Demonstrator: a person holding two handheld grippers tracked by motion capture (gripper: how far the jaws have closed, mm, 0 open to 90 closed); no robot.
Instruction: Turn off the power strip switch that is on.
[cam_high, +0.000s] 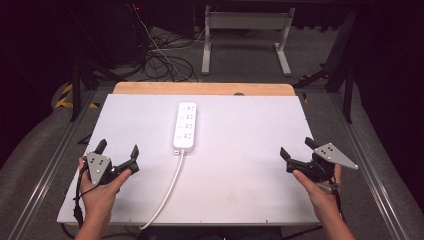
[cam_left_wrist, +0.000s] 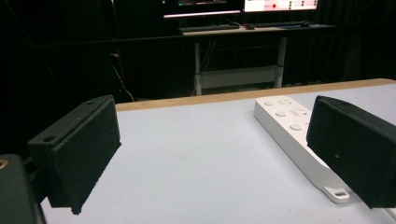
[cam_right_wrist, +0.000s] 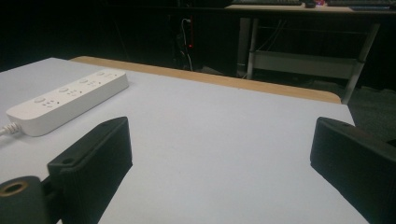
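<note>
A white power strip (cam_high: 184, 127) lies at the centre of the table (cam_high: 250, 175), its cord (cam_high: 165, 195) trailing toward the bottom edge. It looks rigid, light and smooth; gripping across its narrow sides seems safest. The left gripper (cam_high: 118, 154) and right gripper (cam_high: 296, 150) are both wide and empty.

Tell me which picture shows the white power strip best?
The high view: the whole power strip and its cord lie in plain sight from above. The left gripper view shows the strip partly hidden behind a jaw. The right gripper view shows it whole but low and slanted, with just the cord's start.
</note>
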